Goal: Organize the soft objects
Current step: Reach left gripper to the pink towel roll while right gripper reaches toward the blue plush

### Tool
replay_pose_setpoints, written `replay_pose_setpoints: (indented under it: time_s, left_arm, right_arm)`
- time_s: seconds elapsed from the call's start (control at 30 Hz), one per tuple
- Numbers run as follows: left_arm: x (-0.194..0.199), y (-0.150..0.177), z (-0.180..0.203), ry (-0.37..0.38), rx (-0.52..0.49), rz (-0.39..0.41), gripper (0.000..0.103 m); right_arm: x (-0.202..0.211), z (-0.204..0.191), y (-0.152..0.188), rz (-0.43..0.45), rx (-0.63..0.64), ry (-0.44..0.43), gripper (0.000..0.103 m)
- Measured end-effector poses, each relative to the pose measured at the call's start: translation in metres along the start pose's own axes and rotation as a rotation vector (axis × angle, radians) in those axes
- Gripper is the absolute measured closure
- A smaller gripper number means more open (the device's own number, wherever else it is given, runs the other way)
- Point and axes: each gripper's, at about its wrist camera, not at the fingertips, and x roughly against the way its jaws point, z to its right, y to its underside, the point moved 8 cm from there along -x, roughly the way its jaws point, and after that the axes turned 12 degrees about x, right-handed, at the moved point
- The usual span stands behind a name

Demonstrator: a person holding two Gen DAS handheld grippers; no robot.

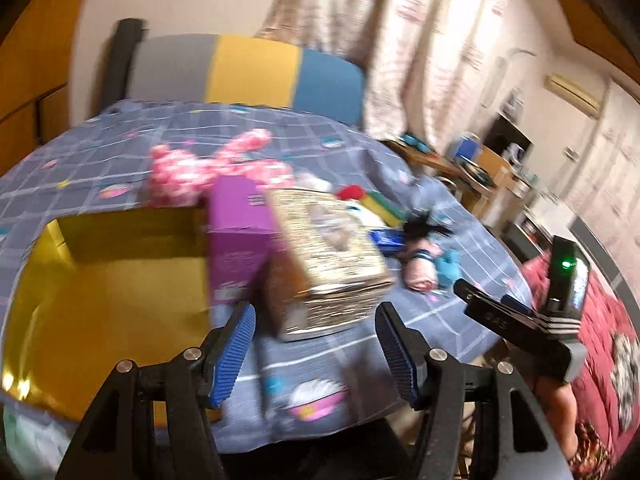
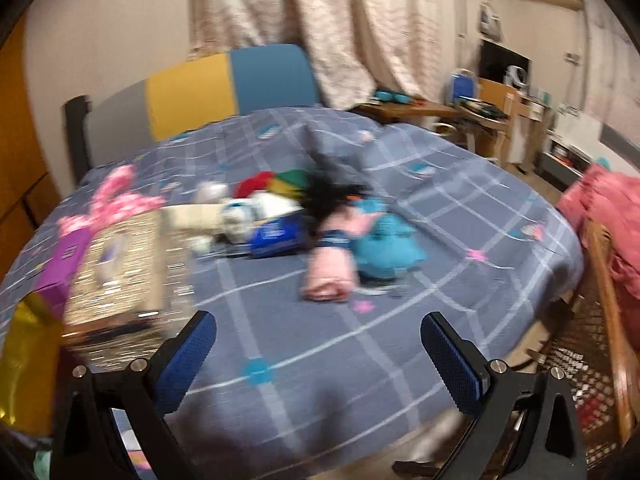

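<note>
both views are blurred. in the left wrist view the left gripper (image 1: 316, 344) sits at the bottom centre with its blue pads wide apart and nothing between them, over the blue checked bedspread (image 1: 352, 344). just above it, mid-frame, a glittery tissue box (image 1: 332, 256) leans against a purple box (image 1: 236, 236), and an open yellow box (image 1: 108, 292) fills the left side, empty as far as can be seen. a pink spotted plush toy (image 1: 192, 172) lies behind the boxes, upper left of centre.

in the right wrist view the right gripper (image 2: 318, 364) is at the bottom centre, its pads also wide apart and empty above the bedspread. the soft toys lie in a loose heap at the middle of the frame: a pink roll (image 2: 330, 276), a blue plush toy (image 2: 384, 244) touching it on the right, something black and shaggy (image 2: 332, 196) behind them, and white and red pieces to the left, too blurred to name. a pink blanket (image 2: 608, 216) hangs at the right edge.
</note>
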Motion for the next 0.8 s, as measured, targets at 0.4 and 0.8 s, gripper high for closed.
replay_pose_setpoints:
  time_s: [0.4, 0.8]
  left_arm:
    - [-0.123, 0.007, 0.13, 0.133, -0.102, -0.247, 0.032]
    - [-0.263, 0.017, 0.167, 0.046, -0.105, -0.35, 0.035]
  right_arm:
    - [-0.019, 0.13, 0.027, -0.071, -0.226, 0.154, 0.0]
    - [-0.023, 0.168, 0.036, -0.092, -0.273, 0.158, 0.0]
